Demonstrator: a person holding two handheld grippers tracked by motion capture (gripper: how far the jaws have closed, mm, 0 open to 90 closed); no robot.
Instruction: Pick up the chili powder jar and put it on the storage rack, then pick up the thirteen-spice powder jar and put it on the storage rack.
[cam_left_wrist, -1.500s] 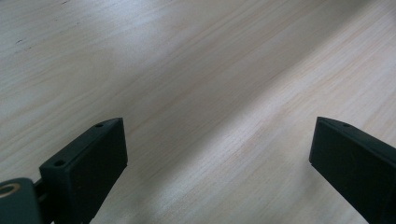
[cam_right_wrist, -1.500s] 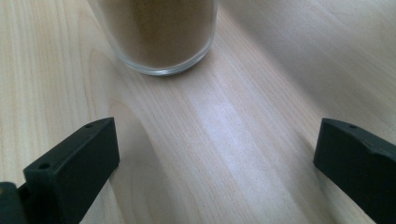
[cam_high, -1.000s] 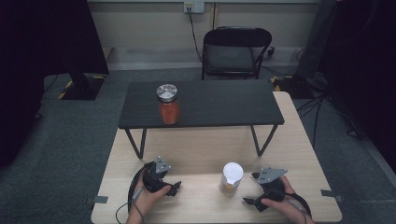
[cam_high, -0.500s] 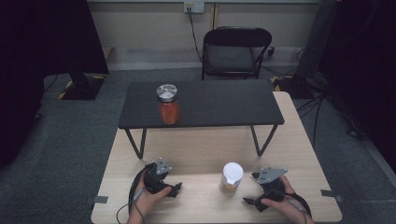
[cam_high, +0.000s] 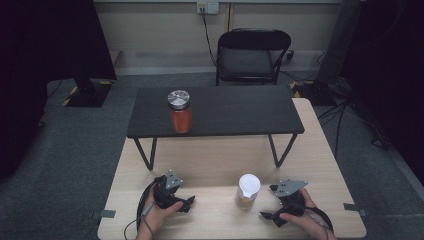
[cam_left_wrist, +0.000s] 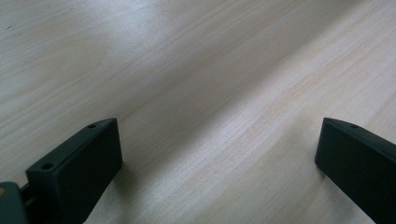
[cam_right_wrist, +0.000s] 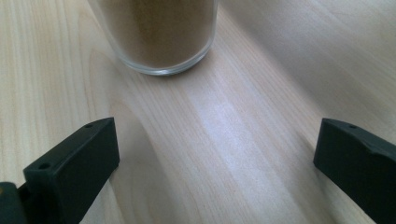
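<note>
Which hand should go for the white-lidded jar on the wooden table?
Right. The right tool sits just beside the white-lidded jar, open, with the jar straight ahead in its view. The left tool faces bare wooden table.

Bare wooden table (cam_high: 210, 165) lies open between the two grippers at the lower centre, save one white-lidded jar (cam_high: 248, 190) standing right of centre. Above it, a low black shelf (cam_high: 240, 112) crosses the frame, bearing an orange jar (cam_high: 180, 112).
</note>
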